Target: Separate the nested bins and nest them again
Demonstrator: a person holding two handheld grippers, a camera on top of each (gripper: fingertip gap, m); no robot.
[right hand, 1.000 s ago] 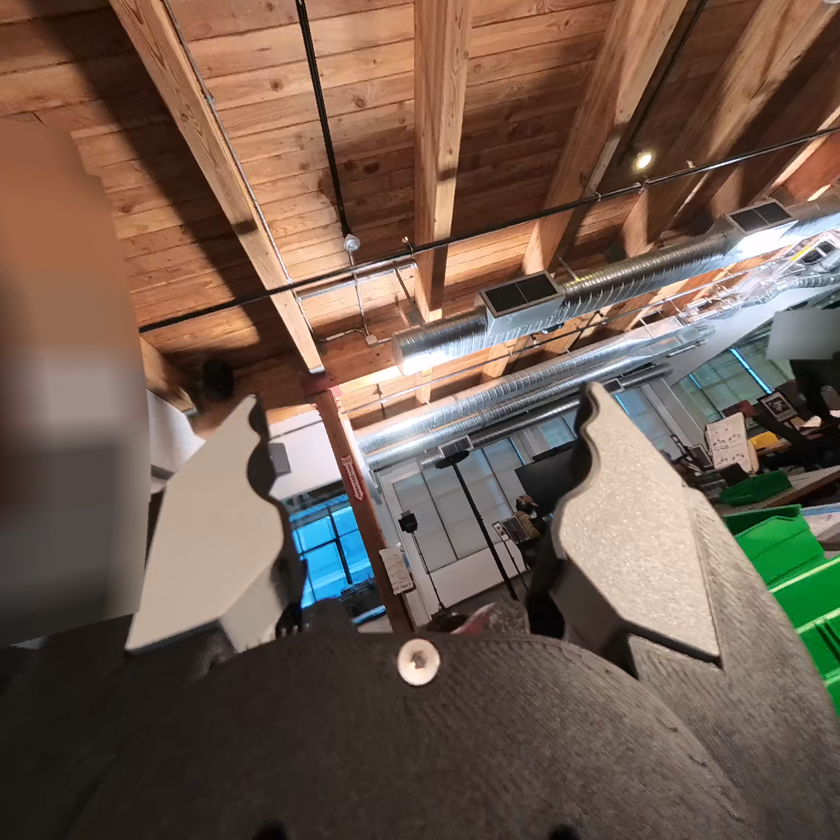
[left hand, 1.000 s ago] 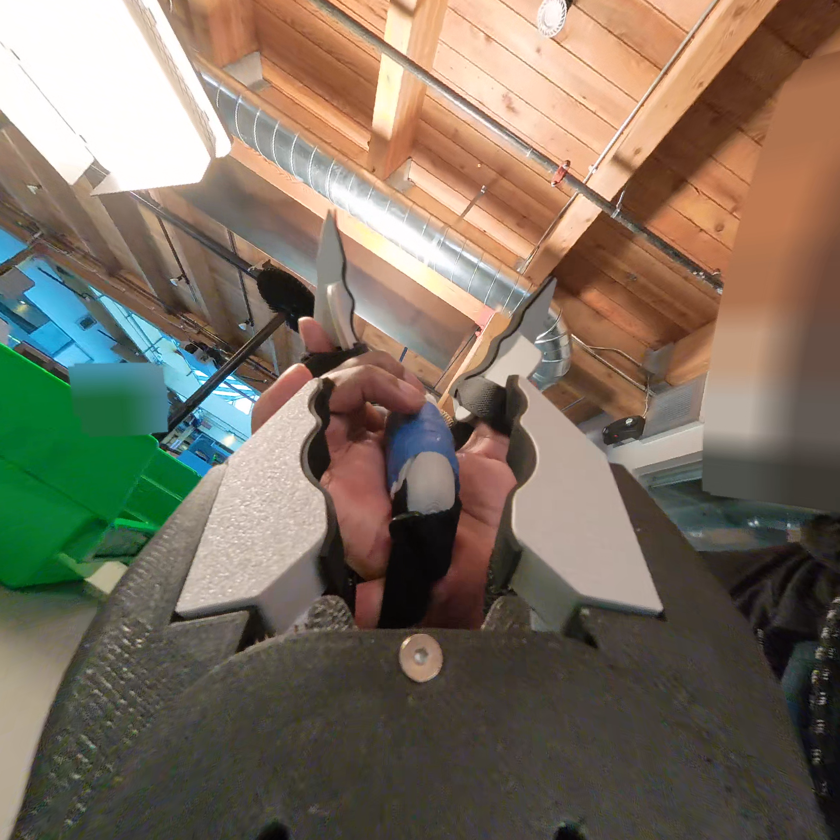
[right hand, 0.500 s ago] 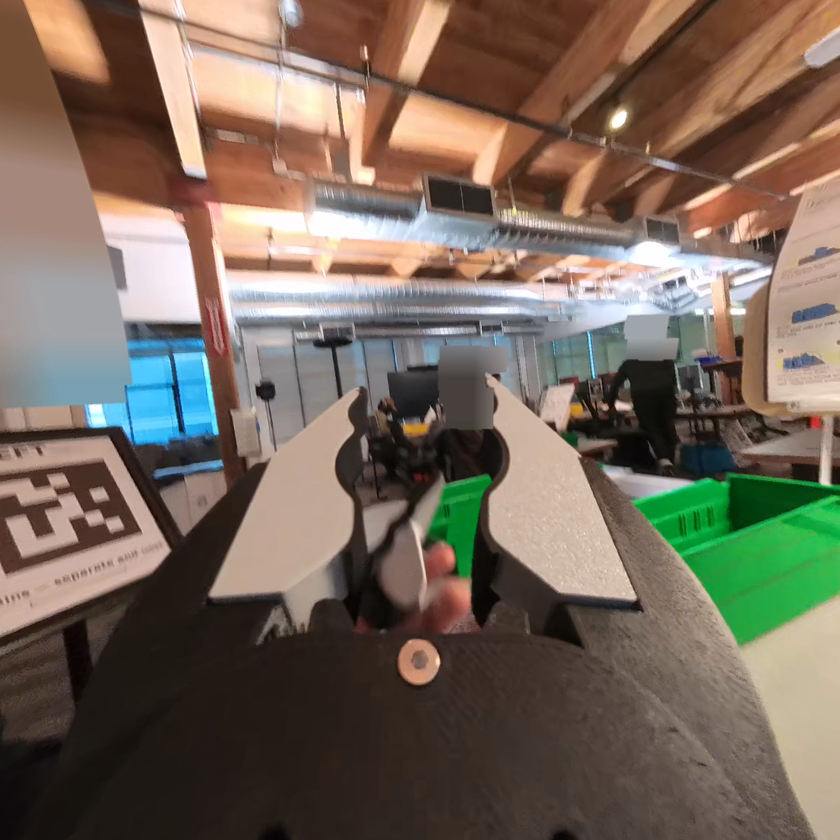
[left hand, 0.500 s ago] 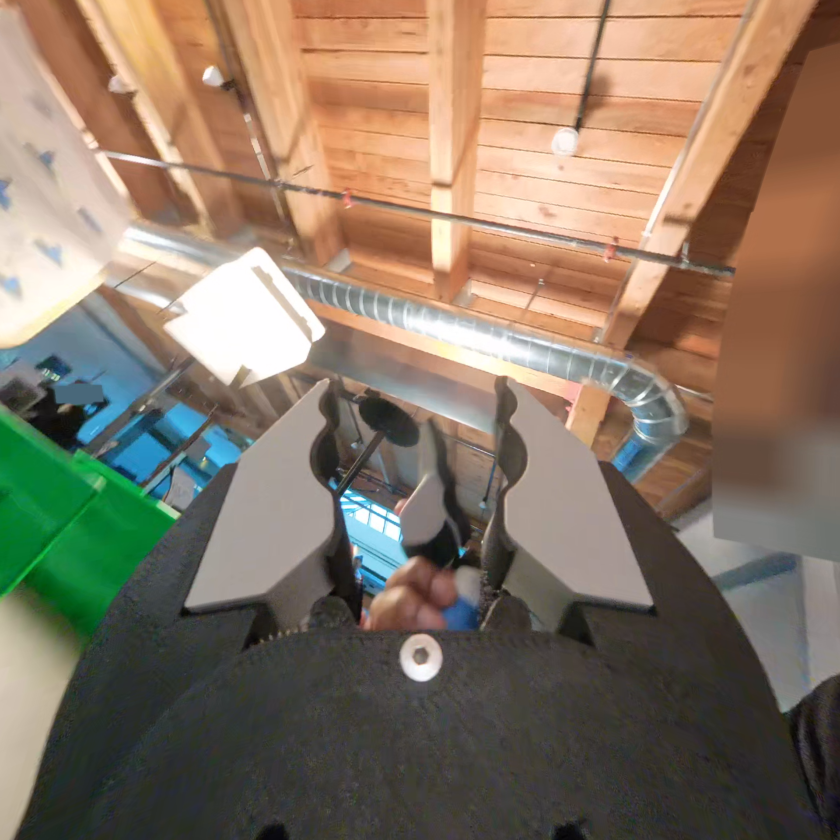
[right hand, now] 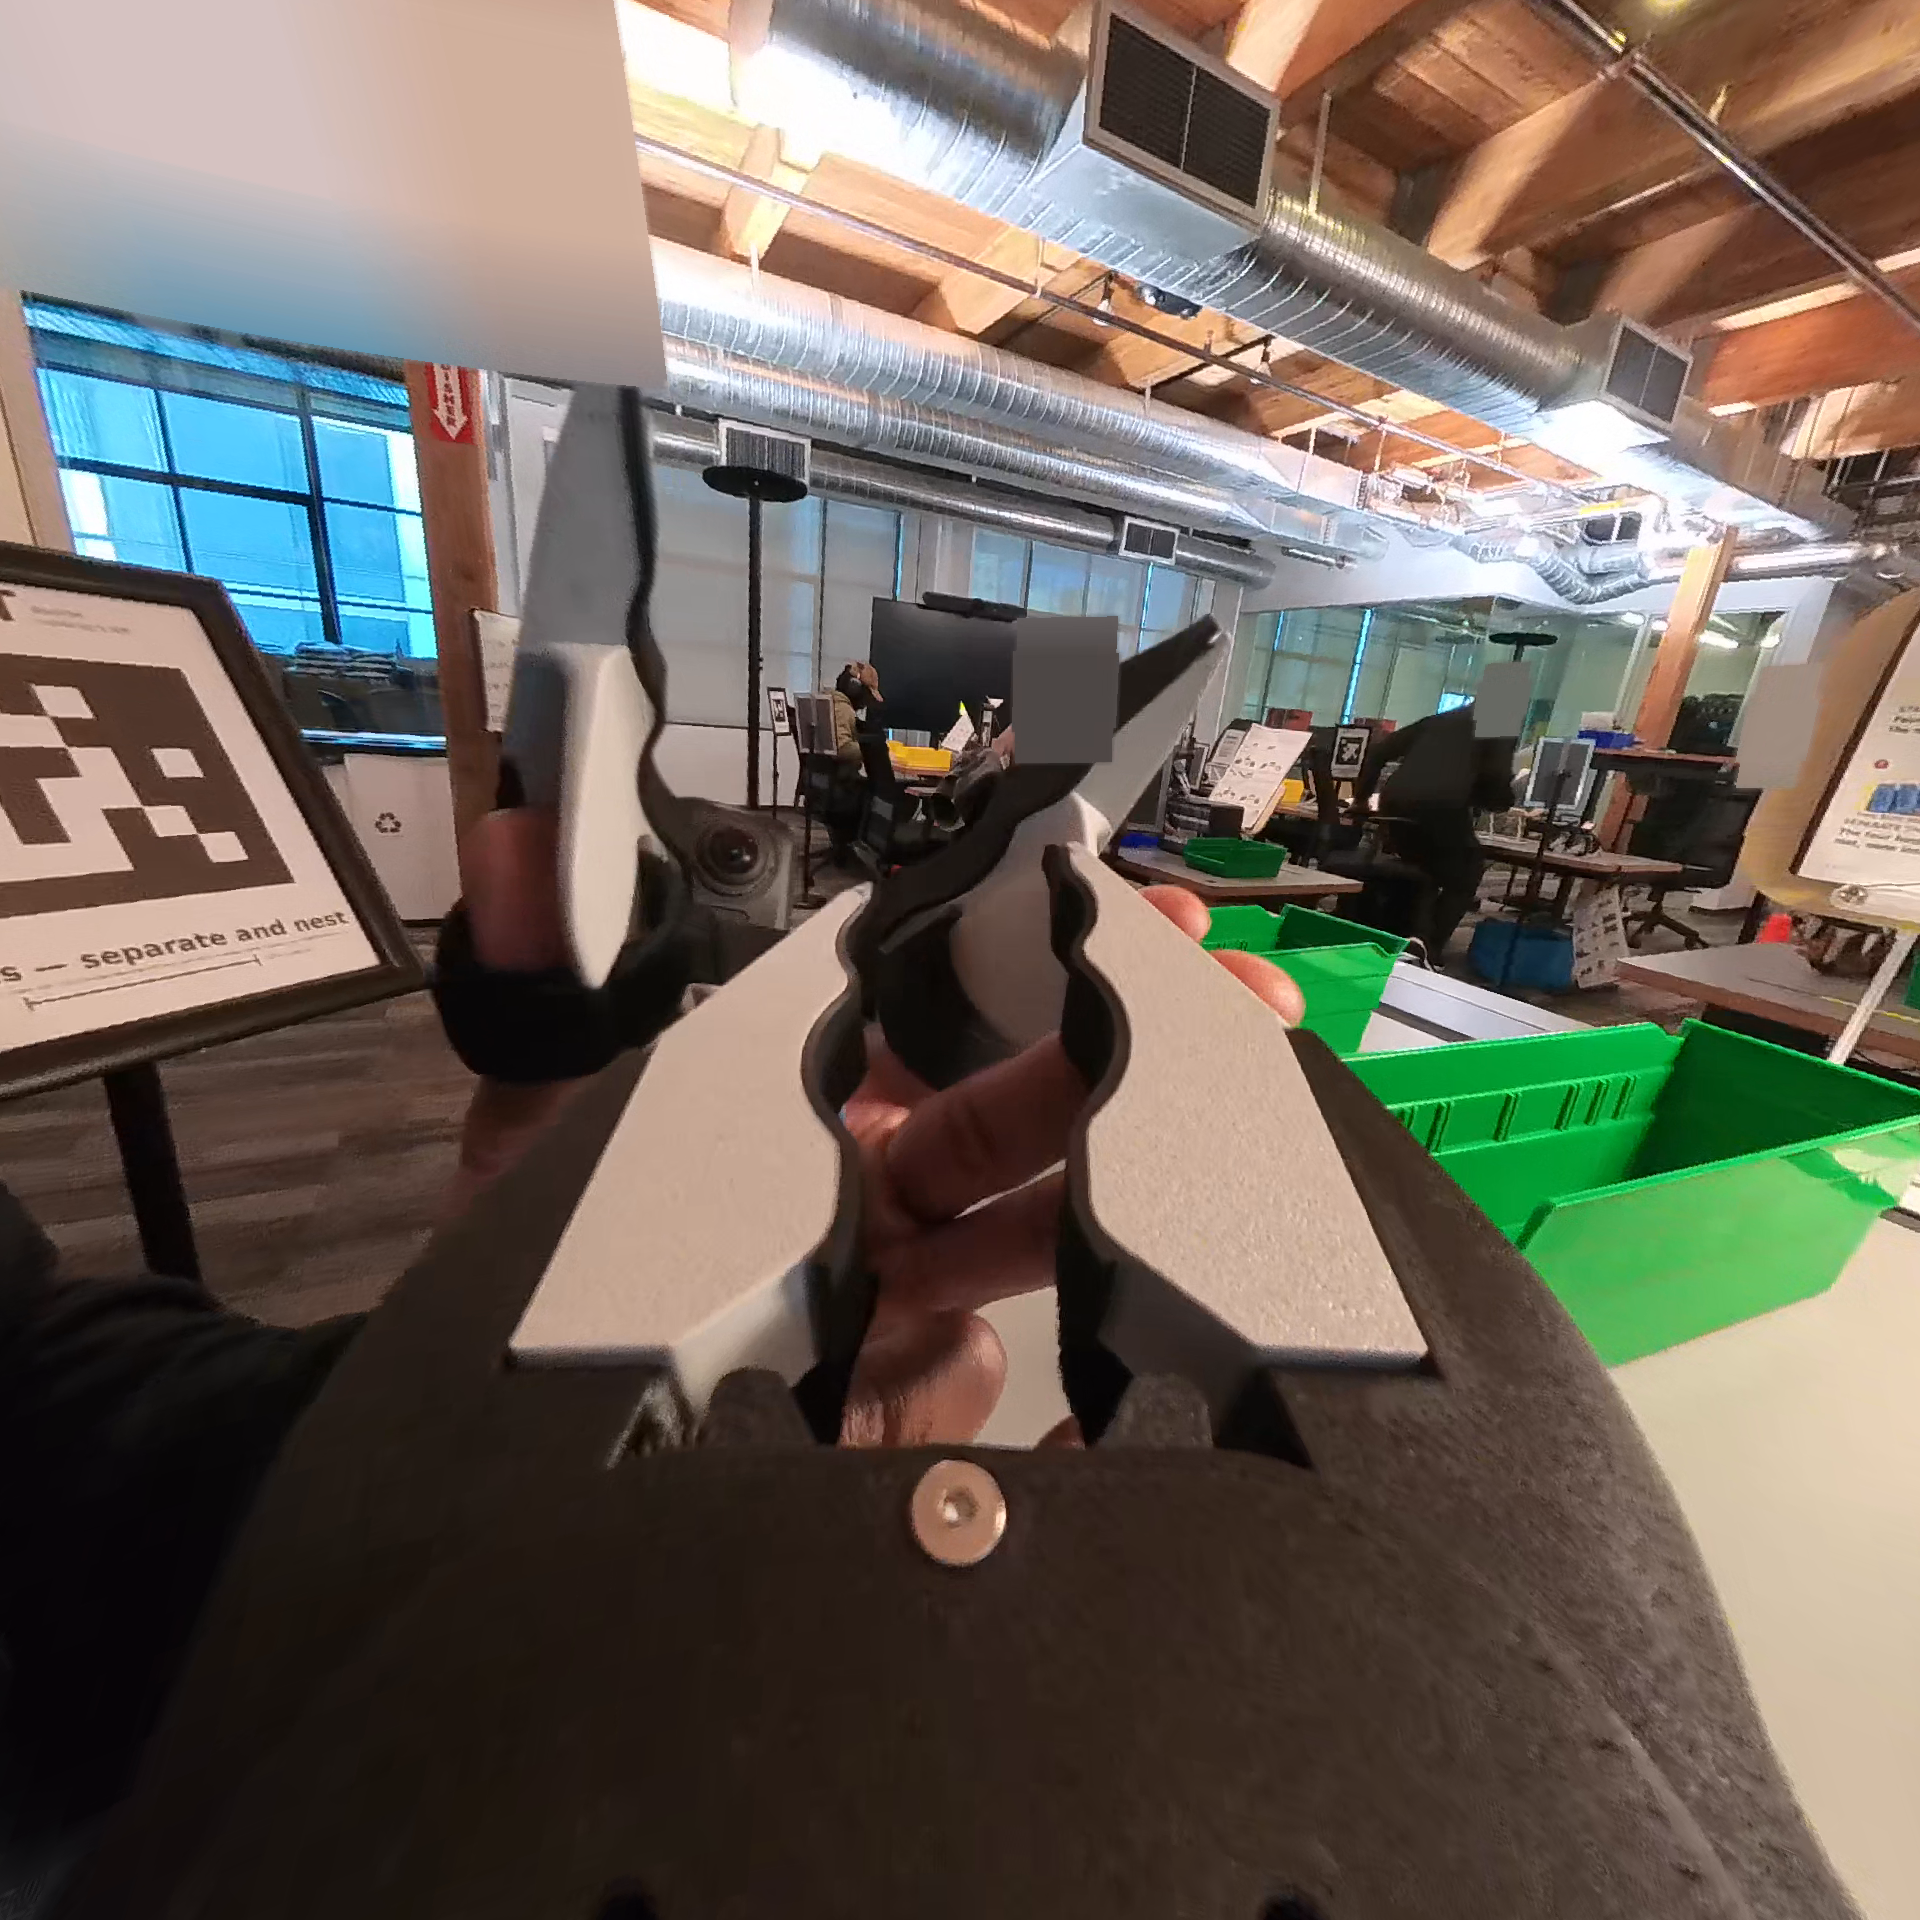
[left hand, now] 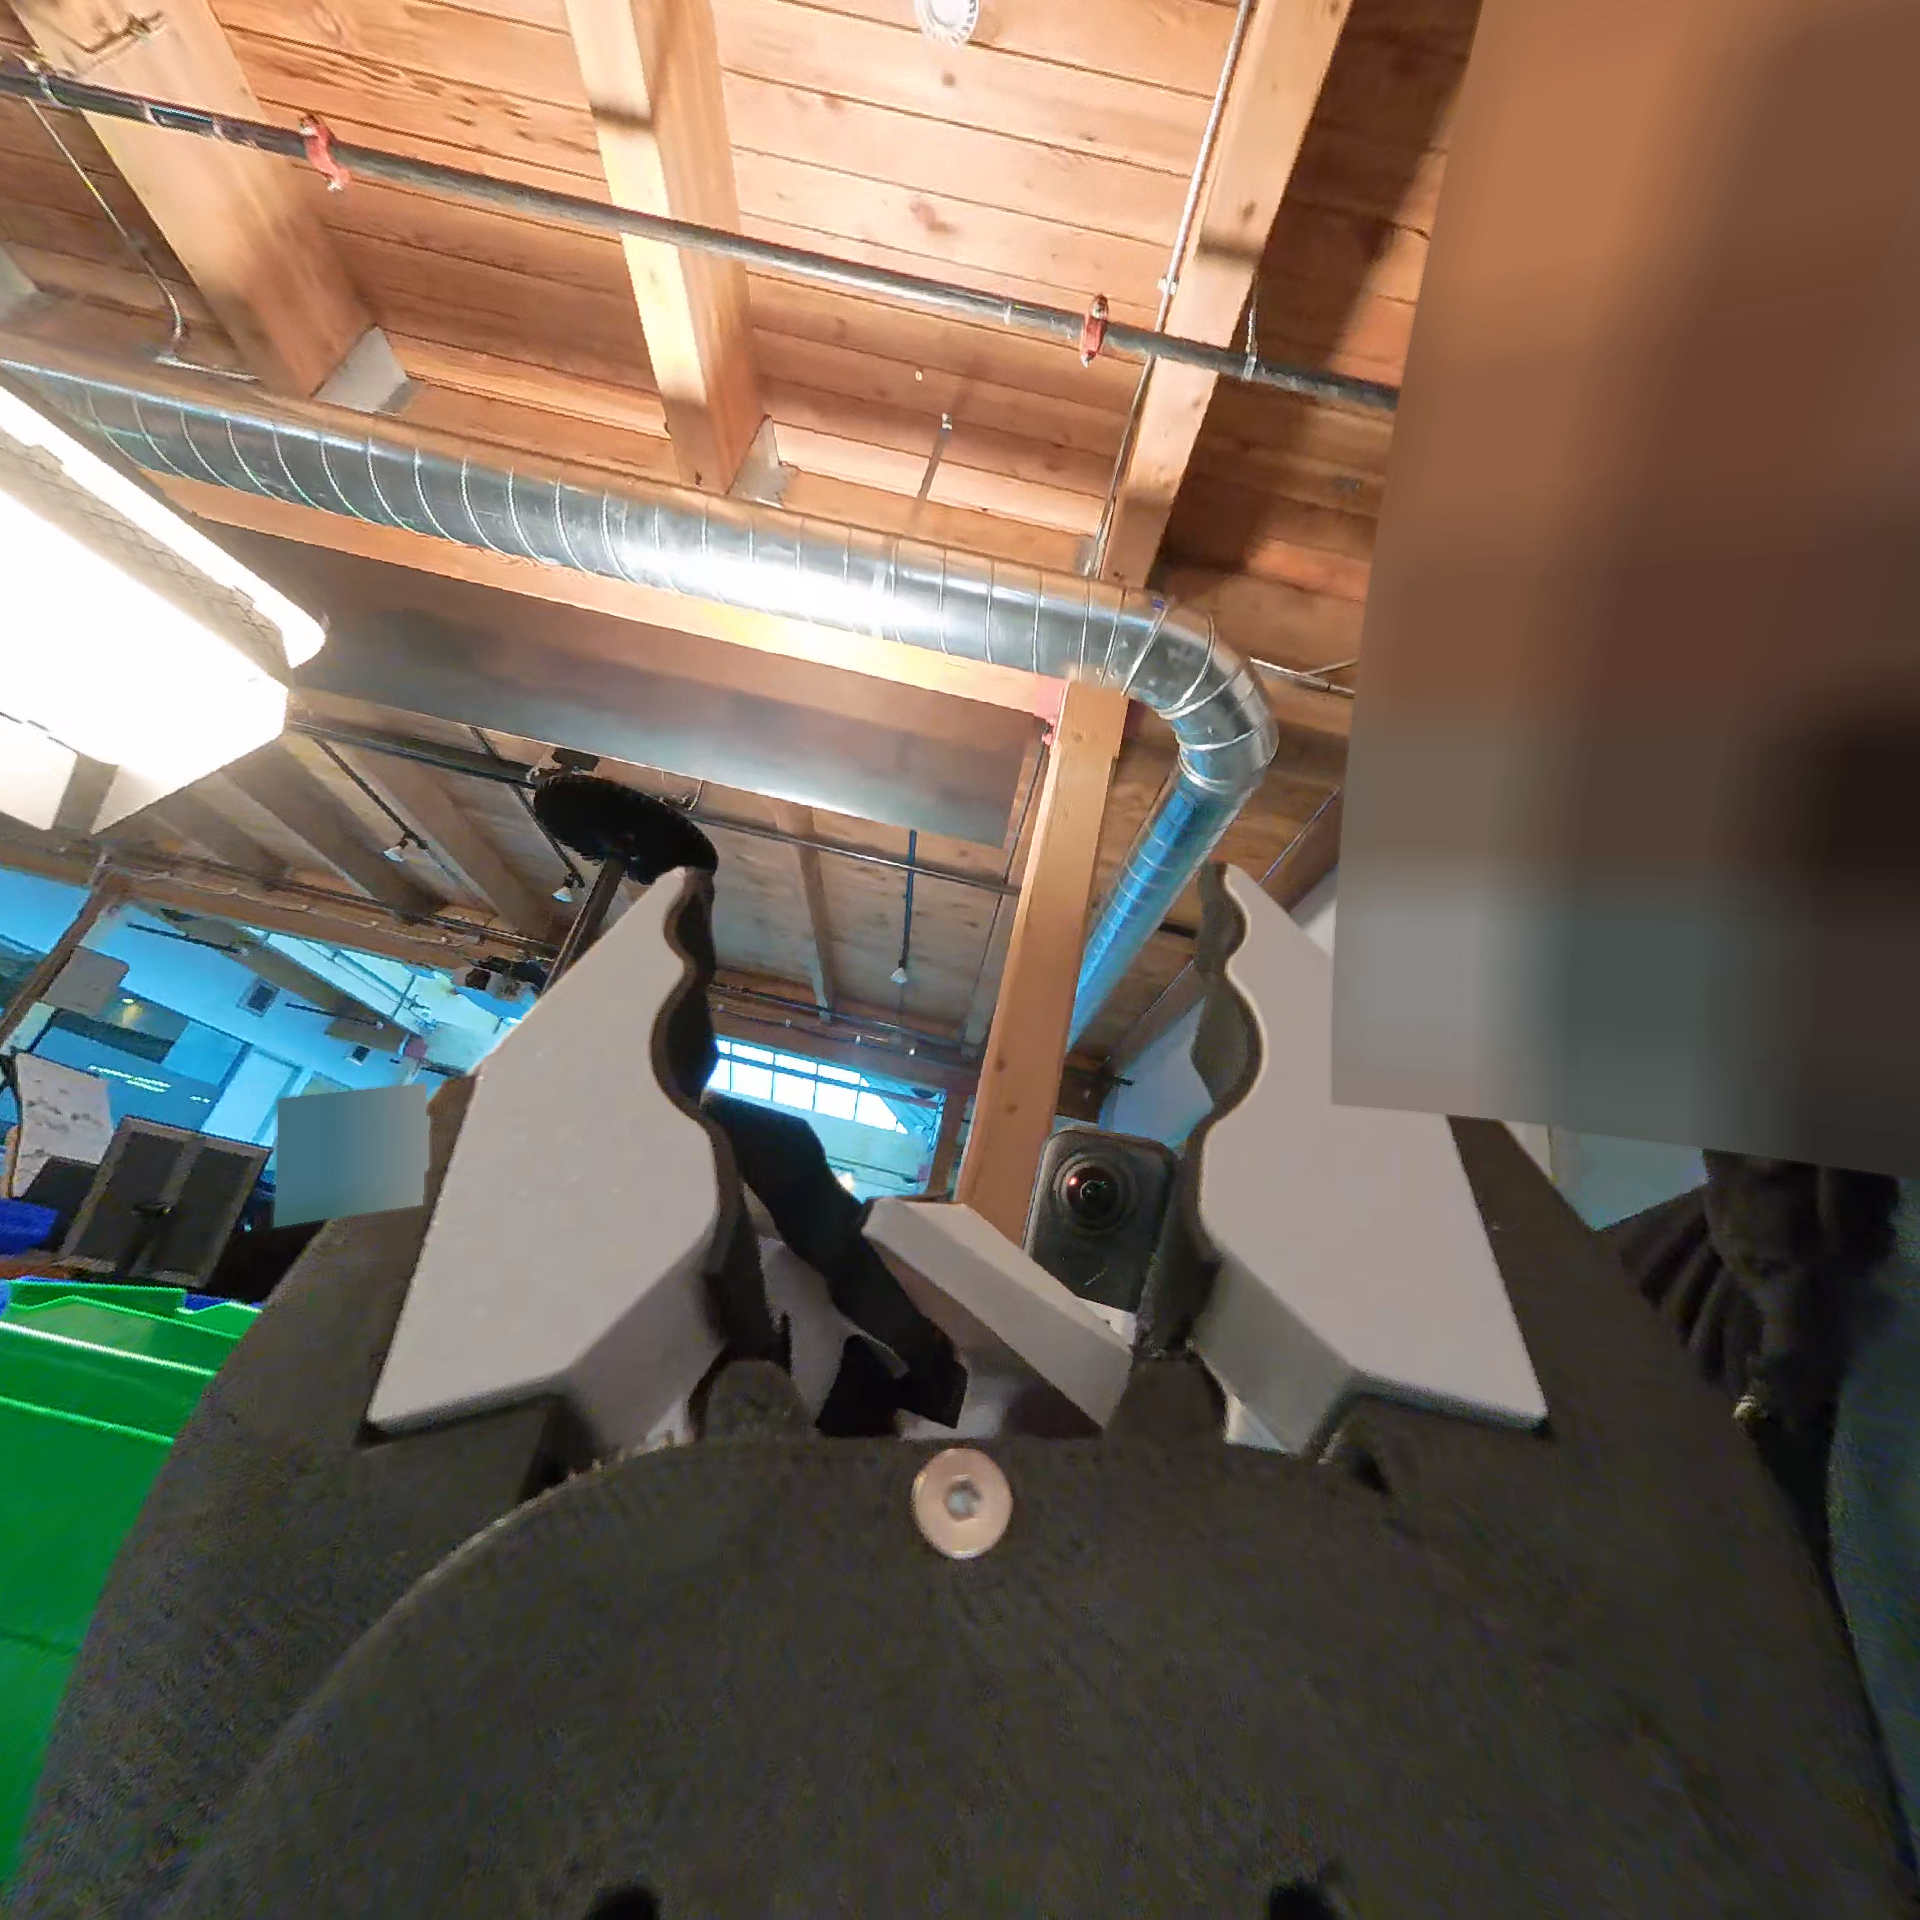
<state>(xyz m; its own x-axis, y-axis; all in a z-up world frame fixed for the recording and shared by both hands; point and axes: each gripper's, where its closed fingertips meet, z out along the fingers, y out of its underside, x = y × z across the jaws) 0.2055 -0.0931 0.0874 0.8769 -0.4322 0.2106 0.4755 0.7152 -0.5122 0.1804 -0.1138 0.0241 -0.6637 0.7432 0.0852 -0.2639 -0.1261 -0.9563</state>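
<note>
Left gripper (left hand: 951, 935) fingers spread, tilted upward; right gripper (right hand: 956, 935) narrowly parted, facing it.

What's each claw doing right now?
Left claw: wide open.
Right claw: narrow gap, with one finger of the left claw showing in it; whether it grips cannot be told.

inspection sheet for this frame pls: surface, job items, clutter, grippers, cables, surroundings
Surface: pale tabletop, bare where visible.
Job's things: green bins on the table, one nested in another; more green bins behind.
Clutter: framed marker sign on a stand.
Grippers: left gripper open, tilted at the ceiling, nothing between its fingers. Right gripper part open, the other gripper's finger between its pads; contact unclear.
Cables: nothing seen.
Surroundings: wooden ceiling, metal duct, desks, people.
</note>
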